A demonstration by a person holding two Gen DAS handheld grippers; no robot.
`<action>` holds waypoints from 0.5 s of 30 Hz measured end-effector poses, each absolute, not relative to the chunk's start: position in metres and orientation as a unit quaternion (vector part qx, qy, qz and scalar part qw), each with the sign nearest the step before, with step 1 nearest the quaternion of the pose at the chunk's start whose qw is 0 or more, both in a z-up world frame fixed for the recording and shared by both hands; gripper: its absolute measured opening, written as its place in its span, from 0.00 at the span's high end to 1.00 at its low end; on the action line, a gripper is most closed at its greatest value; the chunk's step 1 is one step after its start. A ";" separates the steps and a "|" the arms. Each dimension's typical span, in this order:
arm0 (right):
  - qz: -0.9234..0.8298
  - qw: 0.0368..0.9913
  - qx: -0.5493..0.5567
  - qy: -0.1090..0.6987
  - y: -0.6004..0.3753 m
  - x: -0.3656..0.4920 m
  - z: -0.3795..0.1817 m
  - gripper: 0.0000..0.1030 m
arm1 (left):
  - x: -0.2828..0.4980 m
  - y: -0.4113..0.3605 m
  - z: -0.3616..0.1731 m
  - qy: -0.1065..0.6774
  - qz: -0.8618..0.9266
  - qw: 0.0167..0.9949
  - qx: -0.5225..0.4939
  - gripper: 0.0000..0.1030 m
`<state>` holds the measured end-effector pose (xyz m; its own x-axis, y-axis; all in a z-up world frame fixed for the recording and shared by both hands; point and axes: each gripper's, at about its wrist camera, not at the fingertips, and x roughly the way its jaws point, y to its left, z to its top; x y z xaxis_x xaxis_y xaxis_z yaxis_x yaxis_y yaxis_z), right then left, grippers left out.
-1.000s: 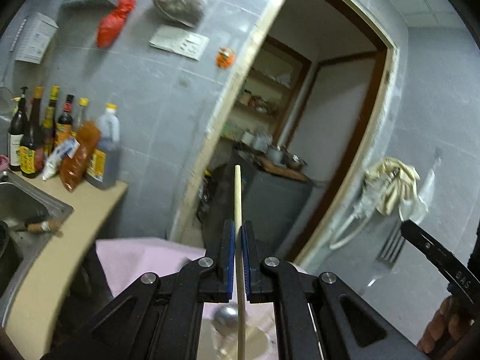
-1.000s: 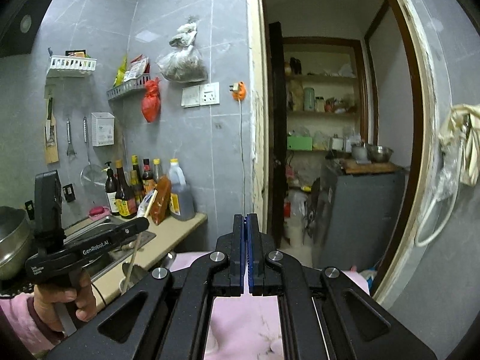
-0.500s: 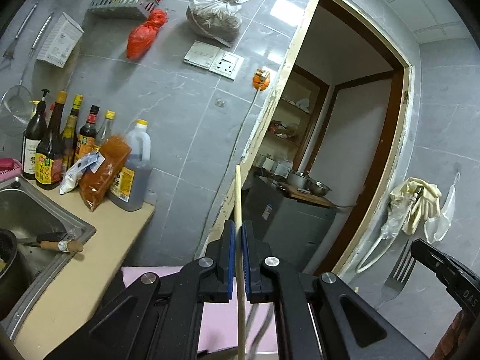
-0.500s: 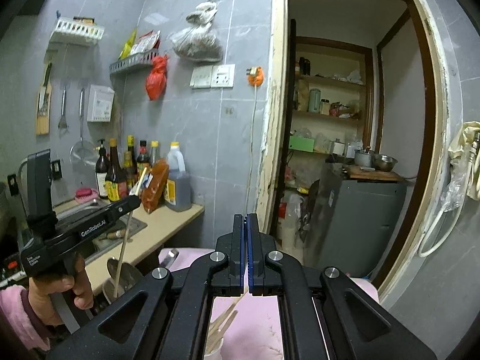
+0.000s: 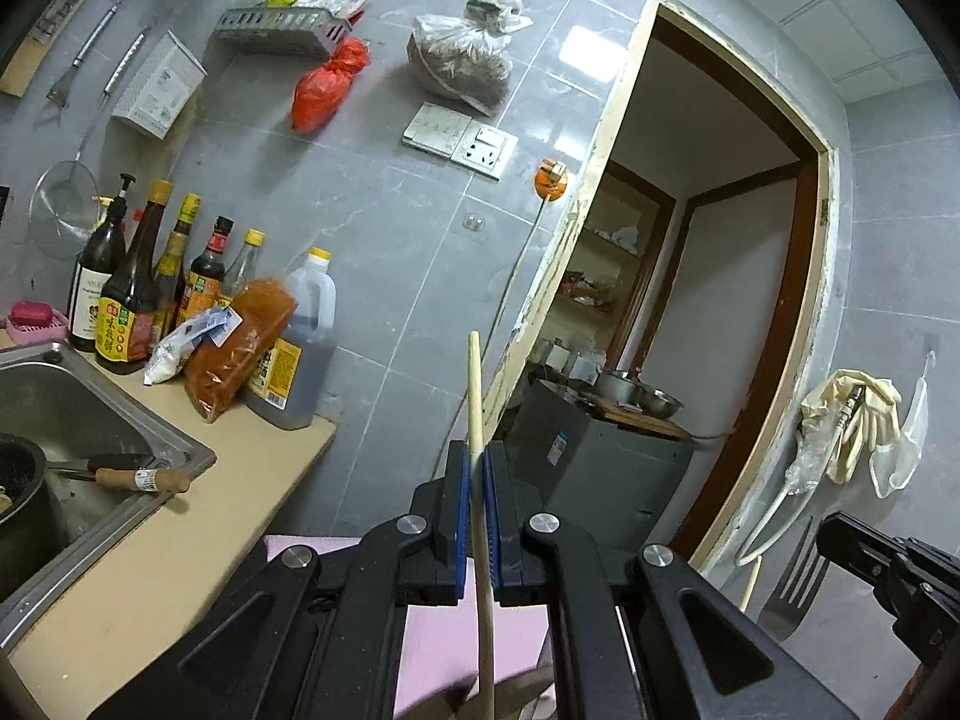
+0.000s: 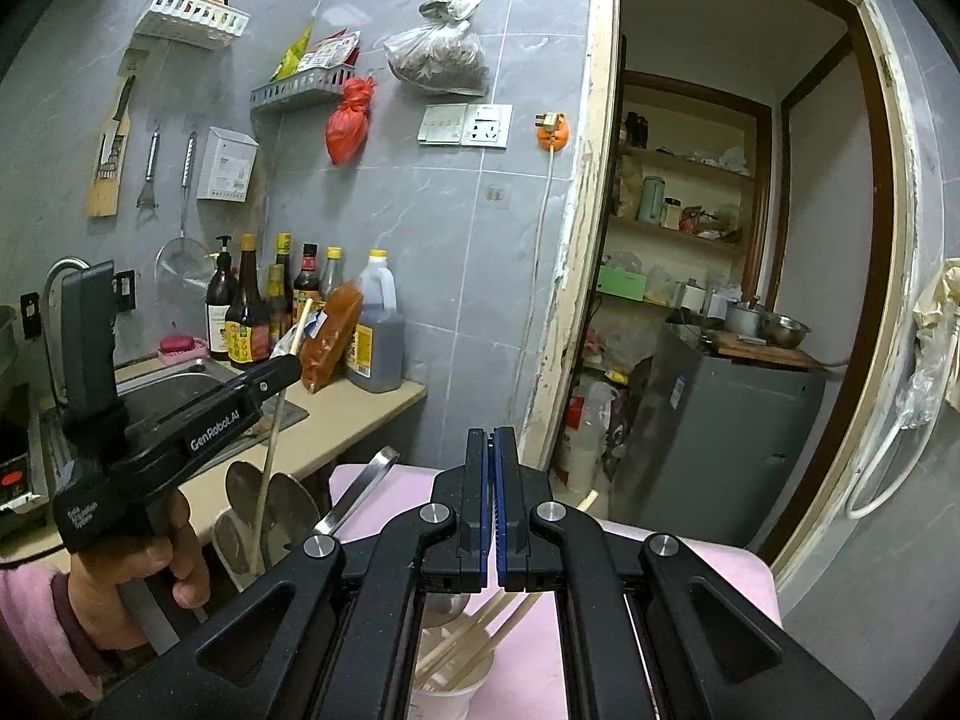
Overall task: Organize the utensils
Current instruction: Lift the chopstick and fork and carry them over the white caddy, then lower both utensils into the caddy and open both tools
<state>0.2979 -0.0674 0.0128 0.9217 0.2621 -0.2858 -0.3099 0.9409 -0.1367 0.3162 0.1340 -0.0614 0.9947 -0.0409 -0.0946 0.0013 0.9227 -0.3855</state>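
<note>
Through your left wrist view, your left gripper (image 5: 474, 516) stays clenched on the upright chopstick (image 5: 477, 414), lower than before. From the right wrist view, your right gripper (image 6: 492, 510) remains clamped on a fork (image 5: 795, 582), now above the cup (image 6: 456, 687) holding chopsticks.

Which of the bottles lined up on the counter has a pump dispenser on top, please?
The dark bottle at the far left of the row, nearest the sink; the others have plain caps.

My left gripper (image 5: 474, 516) lower with its chopstick (image 5: 477, 420), spoons (image 6: 270, 510) now beneath it, my right gripper (image 6: 493, 516) lower, white cup (image 6: 456, 684) of chopsticks newly visible.
</note>
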 end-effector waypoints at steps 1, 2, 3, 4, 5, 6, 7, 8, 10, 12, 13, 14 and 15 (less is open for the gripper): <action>0.147 0.976 -0.089 0.132 -0.068 0.297 0.012 0.98 | 0.313 0.133 -0.063 0.044 -0.008 0.980 -0.192 0.95; 0.146 0.977 -0.087 0.132 -0.068 0.296 0.011 0.98 | 0.310 0.132 -0.063 0.037 -0.005 0.981 -0.189 0.95; 0.146 0.977 -0.087 0.132 -0.068 0.295 0.009 0.98 | 0.306 0.130 -0.064 0.028 -0.002 0.982 -0.187 0.95; 0.146 0.977 -0.086 0.132 -0.068 0.295 0.009 0.98 | 0.302 0.129 -0.065 0.019 0.002 0.983 -0.184 0.95; 0.145 0.977 -0.084 0.132 -0.068 0.294 0.007 0.98 | 0.299 0.127 -0.066 0.012 0.007 0.983 -0.180 0.95; 0.146 0.977 -0.083 0.133 -0.069 0.294 0.006 0.98 | 0.297 0.126 -0.066 0.007 0.009 0.984 -0.177 0.95; 0.146 0.977 -0.081 0.134 -0.069 0.294 0.004 0.98 | 0.295 0.124 -0.067 0.005 0.010 0.985 -0.172 0.95; 0.147 0.977 -0.080 0.135 -0.069 0.293 0.002 0.98 | 0.293 0.123 -0.068 0.004 0.010 0.986 -0.167 0.95; 0.149 0.976 -0.078 0.138 -0.069 0.291 -0.002 0.98 | 0.289 0.120 -0.070 0.008 0.007 0.988 -0.152 0.95; 0.152 0.975 -0.074 0.142 -0.068 0.290 -0.005 0.98 | 0.285 0.117 -0.071 0.012 0.005 0.990 -0.138 0.95; 0.153 0.975 -0.074 0.143 -0.068 0.290 -0.006 0.98 | 0.282 0.115 -0.072 0.013 0.005 0.992 -0.129 0.95; 0.154 0.975 -0.071 0.145 -0.068 0.290 -0.008 0.98 | 0.280 0.113 -0.072 0.014 0.004 0.992 -0.123 0.95; 0.155 0.975 -0.067 0.146 -0.068 0.290 -0.010 0.98 | 0.276 0.112 -0.072 0.014 0.004 0.993 -0.115 0.95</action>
